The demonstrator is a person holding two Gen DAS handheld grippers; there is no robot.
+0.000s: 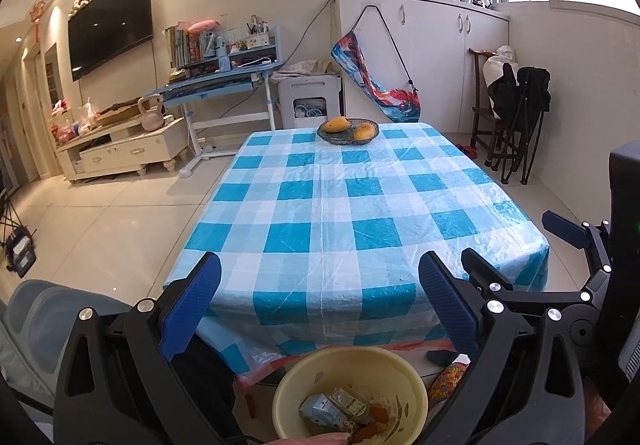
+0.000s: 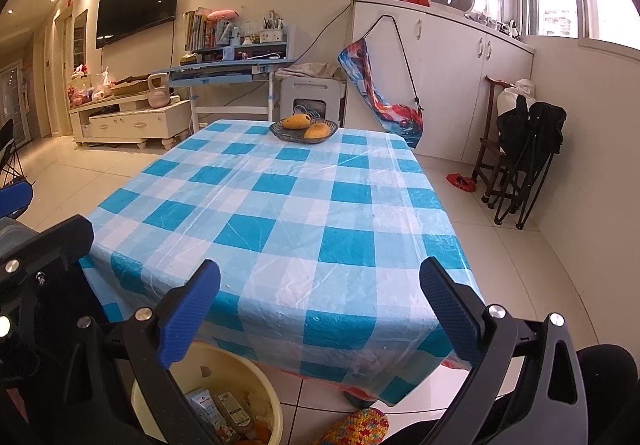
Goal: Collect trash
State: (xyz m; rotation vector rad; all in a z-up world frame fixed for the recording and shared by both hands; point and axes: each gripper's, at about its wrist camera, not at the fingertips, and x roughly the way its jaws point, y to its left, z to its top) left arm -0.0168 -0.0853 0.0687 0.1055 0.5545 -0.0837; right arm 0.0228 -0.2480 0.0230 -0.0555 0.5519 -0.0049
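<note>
Spreading wide with nothing between its blue ribbed pads, the left gripper (image 1: 320, 295) hangs in the air above the near edge of the table covered in a blue-and-white checked plastic cloth (image 1: 344, 205), touching nothing. The right gripper (image 2: 320, 299) is parted just as far and is equally empty, held just beside the left one over the same table edge; its black linkage shows at the right of the left wrist view. Below both, on the tiled floor against the table's near side, stands a pale yellow round plastic basin (image 1: 304, 369) holding the trash: a small light-blue drink carton (image 1: 320, 410), a greenish printed carton (image 1: 349, 401) lying against it, and orange peel scraps (image 1: 370, 427). At the table's far end sits a dark woven bowl (image 1: 347, 133) with two yellow-orange mangoes (image 1: 336, 124).
</note>
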